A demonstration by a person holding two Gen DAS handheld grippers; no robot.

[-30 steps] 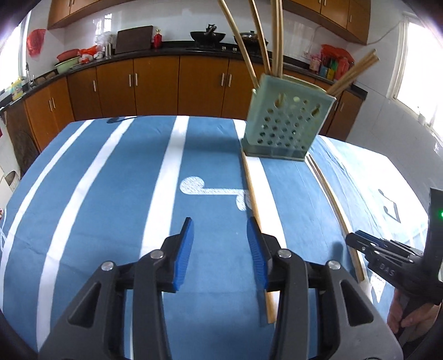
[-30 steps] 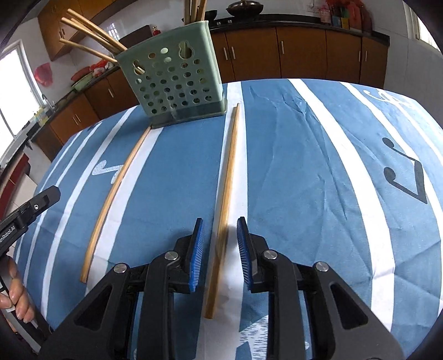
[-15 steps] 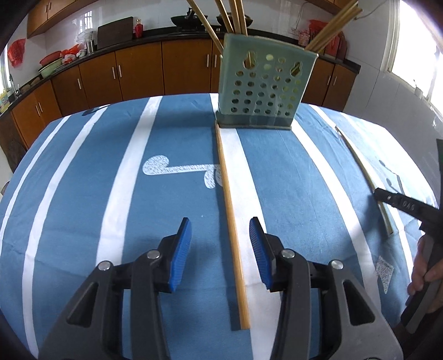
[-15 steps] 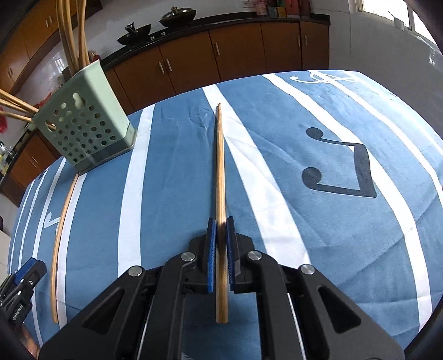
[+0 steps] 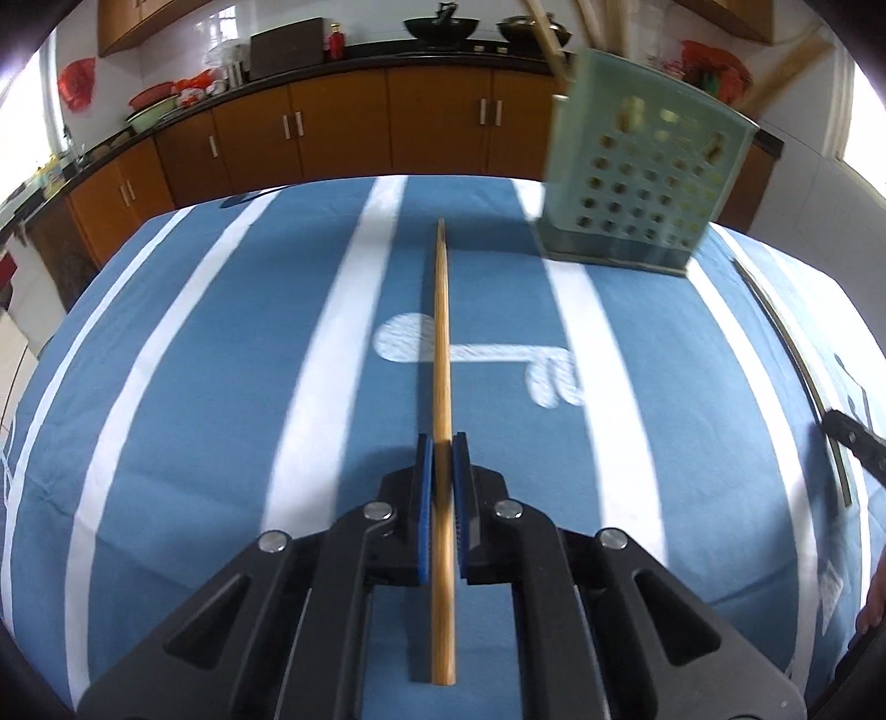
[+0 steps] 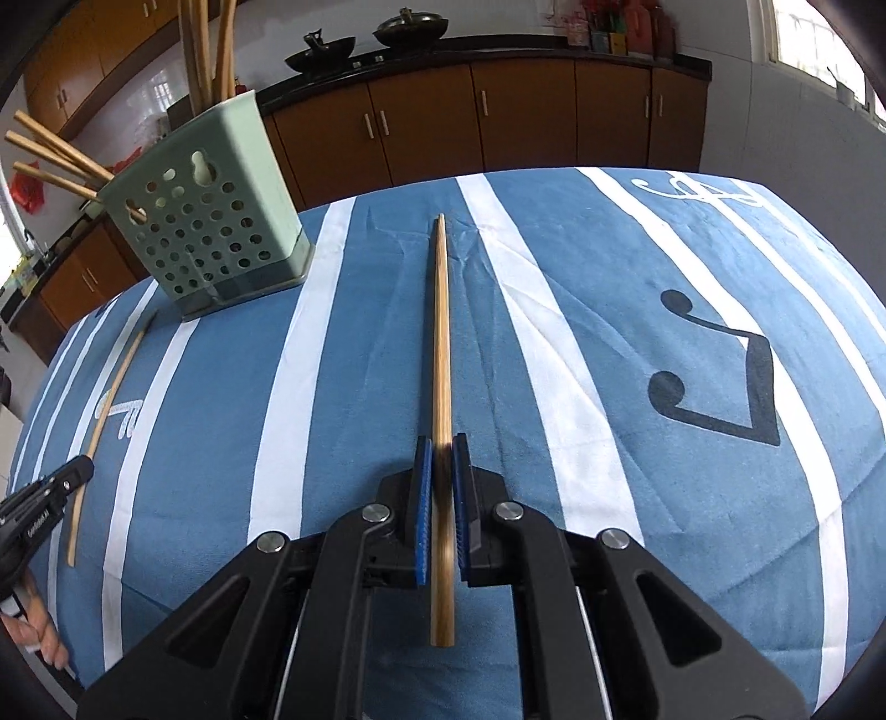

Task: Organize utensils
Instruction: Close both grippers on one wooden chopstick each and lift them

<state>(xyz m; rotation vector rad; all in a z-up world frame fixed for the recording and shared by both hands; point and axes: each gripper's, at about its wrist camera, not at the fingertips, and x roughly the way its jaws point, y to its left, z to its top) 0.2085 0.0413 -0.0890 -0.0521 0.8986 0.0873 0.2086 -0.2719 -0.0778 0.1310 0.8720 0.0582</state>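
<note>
**Gripping a chopstick in each hand, with the holder yet to fill**

Holding one chopstick apiece, the two hands have the last loose sticks in hand. The left chopstick (image 5: 441, 354) lies pinched between the blue pads of the left tongs (image 5: 441, 443), which have just been closing and now clamp the stick near its thick end, its tip pointing away across the cloth. The right chopstick (image 6: 440, 354) sits clamped the same way in the right tongs (image 6: 441, 443). Whether either stick is off the cloth I cannot tell; both look low above it.

The green holder (image 6: 207, 221) stands upright on the desk (image 6: 609, 277), between the two sticks and apart from both. Several chopsticks (image 6: 52, 152) stick out of it, so much of the sorting looks done. No other loose utensil shows on the striped blue cloth.

What is left, as I judge it: carry each stick over, tip it upright and drop it into the holder's open top.

A wok (image 5: 441, 25) and brown cabinets (image 5: 343, 122) line the far wall.
</note>
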